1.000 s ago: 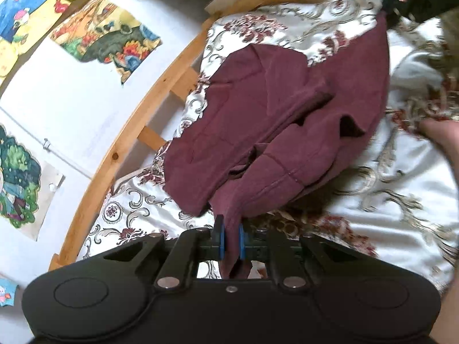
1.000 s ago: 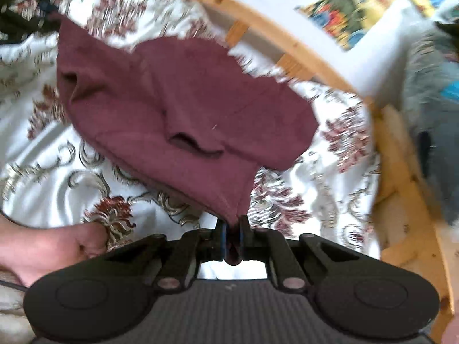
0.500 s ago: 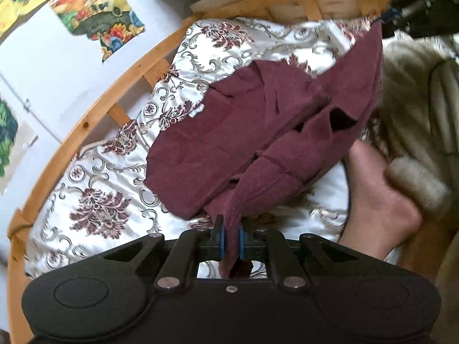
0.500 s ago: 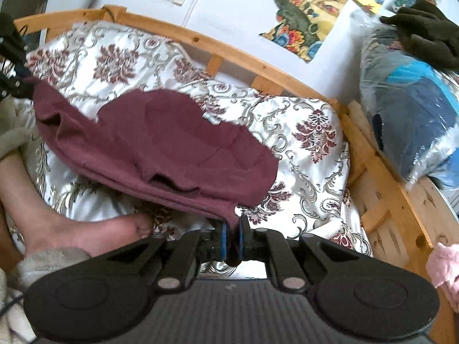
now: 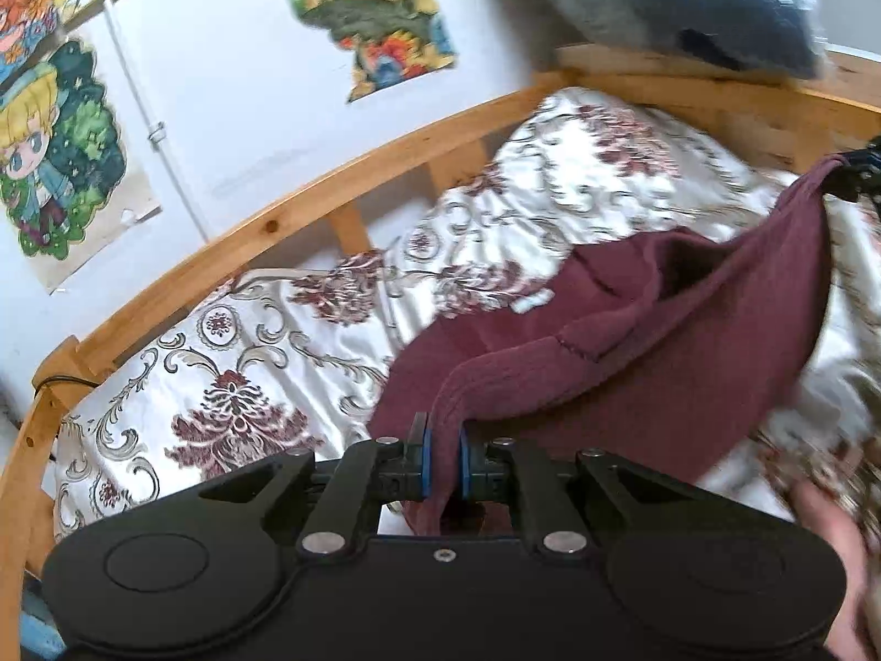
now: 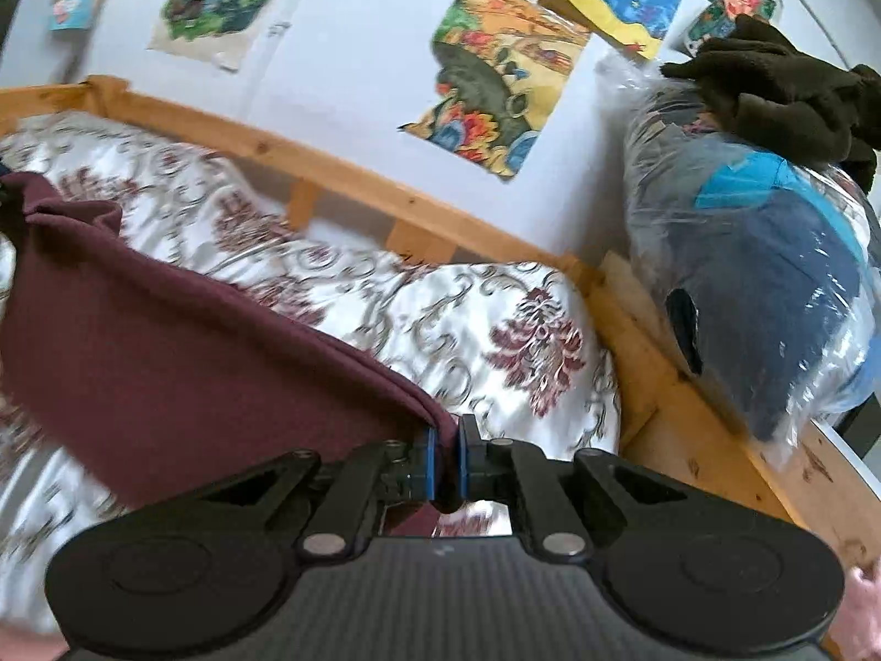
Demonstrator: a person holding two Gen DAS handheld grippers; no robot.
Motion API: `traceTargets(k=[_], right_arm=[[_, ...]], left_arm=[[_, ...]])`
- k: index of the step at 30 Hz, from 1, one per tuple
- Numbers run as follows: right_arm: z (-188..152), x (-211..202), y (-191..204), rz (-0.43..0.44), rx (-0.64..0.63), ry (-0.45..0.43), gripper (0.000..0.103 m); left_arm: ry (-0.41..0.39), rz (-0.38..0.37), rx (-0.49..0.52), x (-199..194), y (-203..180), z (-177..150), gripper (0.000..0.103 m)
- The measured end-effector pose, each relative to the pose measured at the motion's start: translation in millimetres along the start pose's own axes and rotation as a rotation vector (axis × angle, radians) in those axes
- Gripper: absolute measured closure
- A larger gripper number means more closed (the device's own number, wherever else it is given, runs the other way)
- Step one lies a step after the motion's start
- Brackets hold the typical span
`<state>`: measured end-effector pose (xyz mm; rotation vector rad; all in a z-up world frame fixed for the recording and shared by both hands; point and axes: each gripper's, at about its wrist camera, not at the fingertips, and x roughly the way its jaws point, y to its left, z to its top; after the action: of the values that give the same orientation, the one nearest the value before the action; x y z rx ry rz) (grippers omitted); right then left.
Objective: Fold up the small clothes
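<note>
Both jaws clamp corners of the maroon garment (image 5: pixel 650 352): left gripper (image 5: pixel 443 460) and right gripper (image 6: pixel 446 457) hold it stretched above the floral bedspread (image 5: pixel 264 363), inside the wooden bed rail (image 5: pixel 308 220).

A white wall (image 6: pixel 341 55) was seen behind a wooden bed rail (image 5: pixel 308 209). Colourful cartoon posters (image 6: pixel 484 93) were stuck across the wall, one showing a blond figure (image 5: pixel 49 149). The bed was covered by a cream floral bedspread (image 5: pixel 231 363). Plastic-wrapped bundles (image 6: pixel 771 286) were stacked at the bed's end, topped by dark brown fabric (image 6: pixel 782 93). Daylight was soft.
</note>
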<state>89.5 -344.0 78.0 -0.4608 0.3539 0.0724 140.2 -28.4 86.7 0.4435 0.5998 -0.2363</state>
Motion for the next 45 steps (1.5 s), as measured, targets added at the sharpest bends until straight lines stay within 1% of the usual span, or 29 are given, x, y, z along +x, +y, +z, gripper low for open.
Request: traceTargets(k=[5,8,12,15,19,23,26,28,30,31,32,33,34,35,36,37,38,39,41,43,45], right_arm=[[0,59,5,-0.053,0.068,0.000,0.093],[-3,93,13,-0.074,0.105,0.004,0.093],[-5,148,17,-0.070,0.146,0.032,0.093],[-5,181,19,-0.057,0.131,0.045,0.093],[-5,213,23,-0.044,0.102,0.058,0.093],[-8,235,29,-0.028,0.090,0.089,0.092],[-14,244,32,-0.013,0.089,0.116,0.092],[-18,246,31,0.012,0.101,0.138,0.090],[-20,244,27,0.034,0.124,0.143,0.083],[-21,241,25,0.039,0.137,0.144,0.072],[-21,240,23,0.039,0.150,0.144,0.061],[-21,237,20,0.037,0.166,0.140,0.057],[-21,233,16,0.039,0.182,0.138,0.049],[-22,229,13,0.037,0.197,0.138,0.041],[-23,225,10,0.034,0.209,0.136,0.036],[-24,221,8,0.031,0.218,0.134,0.028],[-25,216,5,0.027,0.227,0.135,0.024],[-28,210,3,0.025,0.236,0.140,0.022],[-32,197,0,0.021,0.248,0.143,0.012],[-34,184,-2,0.005,0.249,0.138,0.008],[-34,166,-6,-0.010,0.260,0.115,0.003]], left_arm=[[0.049,0.011,-0.045,65,16,17,0.092],[0.087,0.019,-0.029,106,21,24,0.092],[0.151,0.003,-0.026,152,30,31,0.092],[0.188,0.001,-0.023,182,35,36,0.092],[0.240,0.002,-0.028,219,40,39,0.091],[0.289,-0.013,-0.060,244,45,36,0.090],[0.324,-0.035,-0.128,256,51,35,0.085],[0.334,-0.057,-0.196,258,59,34,0.083],[0.335,-0.088,-0.269,256,67,34,0.079],[0.327,-0.096,-0.304,253,72,34,0.067],[0.323,-0.095,-0.331,250,76,33,0.054],[0.317,-0.087,-0.358,245,81,33,0.048],[0.309,-0.079,-0.377,241,85,33,0.040],[0.296,-0.071,-0.392,234,89,32,0.036],[0.289,-0.066,-0.398,228,92,33,0.033],[0.279,-0.059,-0.401,221,94,32,0.026],[0.271,-0.052,-0.400,213,96,32,0.019],[0.259,-0.042,-0.397,205,97,31,0.016],[0.235,-0.020,-0.384,186,98,29,0.008],[0.210,-0.001,-0.370,166,98,25,0.003],[0.191,0.011,-0.358,148,97,22,0.002]])
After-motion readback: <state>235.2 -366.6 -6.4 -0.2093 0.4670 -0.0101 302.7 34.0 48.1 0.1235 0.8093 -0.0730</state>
